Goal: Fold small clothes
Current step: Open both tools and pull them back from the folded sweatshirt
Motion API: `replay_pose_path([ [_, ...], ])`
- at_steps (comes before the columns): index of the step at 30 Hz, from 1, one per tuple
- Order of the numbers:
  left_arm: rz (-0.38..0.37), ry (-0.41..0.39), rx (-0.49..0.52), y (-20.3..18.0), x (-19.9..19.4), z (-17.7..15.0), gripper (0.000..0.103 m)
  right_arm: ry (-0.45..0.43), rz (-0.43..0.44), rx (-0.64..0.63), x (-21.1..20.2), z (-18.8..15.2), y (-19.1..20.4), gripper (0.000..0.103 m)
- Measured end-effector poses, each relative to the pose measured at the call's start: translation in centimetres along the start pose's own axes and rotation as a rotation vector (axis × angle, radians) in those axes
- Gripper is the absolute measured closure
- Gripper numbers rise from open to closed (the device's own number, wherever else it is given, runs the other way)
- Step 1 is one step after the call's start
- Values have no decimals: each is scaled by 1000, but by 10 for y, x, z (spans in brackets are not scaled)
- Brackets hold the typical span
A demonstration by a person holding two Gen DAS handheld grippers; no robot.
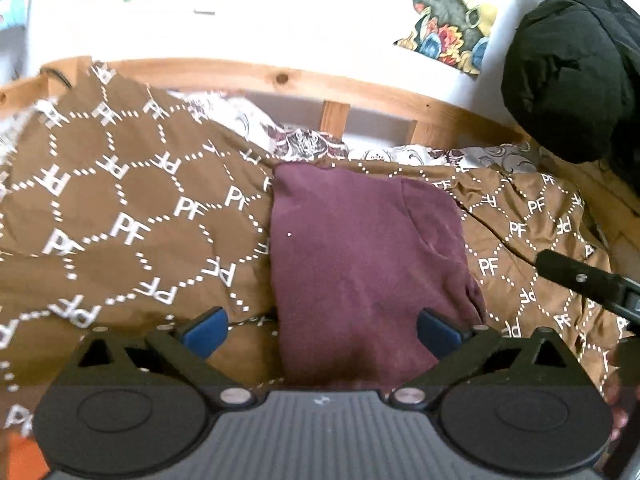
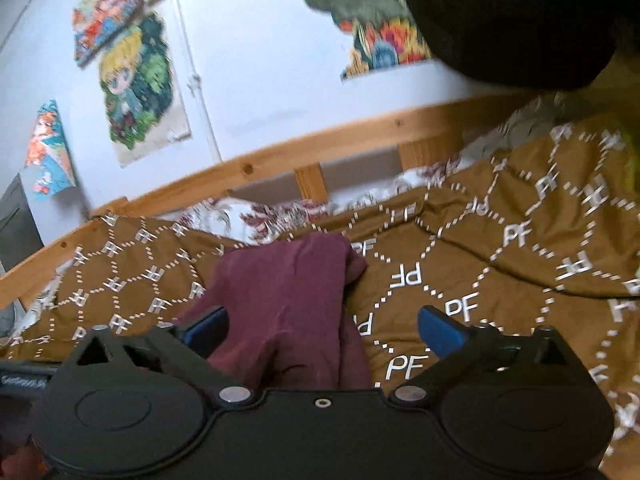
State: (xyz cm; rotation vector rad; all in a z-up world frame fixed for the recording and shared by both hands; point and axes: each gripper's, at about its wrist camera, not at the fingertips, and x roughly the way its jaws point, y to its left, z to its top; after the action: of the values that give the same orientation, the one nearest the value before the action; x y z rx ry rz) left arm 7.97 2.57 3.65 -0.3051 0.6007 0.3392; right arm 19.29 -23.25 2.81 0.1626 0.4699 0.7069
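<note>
Garment point(image 1: 360, 264) laid folded on brown bedspread point(image 1: 120, 208) | left gripper point(image 1: 322, 332) spread wide, nothing gripped | right gripper point(image 2: 322, 330) spread wide, nothing gripped

Bright daylight on my bed, soft and smeared at the edges.

From my left tongs the white wall point(image 1: 300, 28) above the wooden bed rail point(image 1: 280, 80) is blown out to glare, while the black bundle point(image 1: 572, 72) at the rail's right end swallows all detail. The rail bows with fisheye curve, and dark corners vignette both views. From my right tongs motion blur smears the brown patterned cover point(image 2: 540, 248) below the rail, worst toward its right side.
</note>
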Motion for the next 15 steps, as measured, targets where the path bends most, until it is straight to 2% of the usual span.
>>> replay_pose_path([
  [5,28,-37,74,-8,-32,-13,1,-53,-11,-62,-52,-10,11,1],
  [8,32,-66,101,-10,-46,-25,1,-56,-17,-53,-75,-18,13,1],
  [15,36,-50,147,-12,-62,-48,1,-55,-47,-48,-99,-31,17,1],
])
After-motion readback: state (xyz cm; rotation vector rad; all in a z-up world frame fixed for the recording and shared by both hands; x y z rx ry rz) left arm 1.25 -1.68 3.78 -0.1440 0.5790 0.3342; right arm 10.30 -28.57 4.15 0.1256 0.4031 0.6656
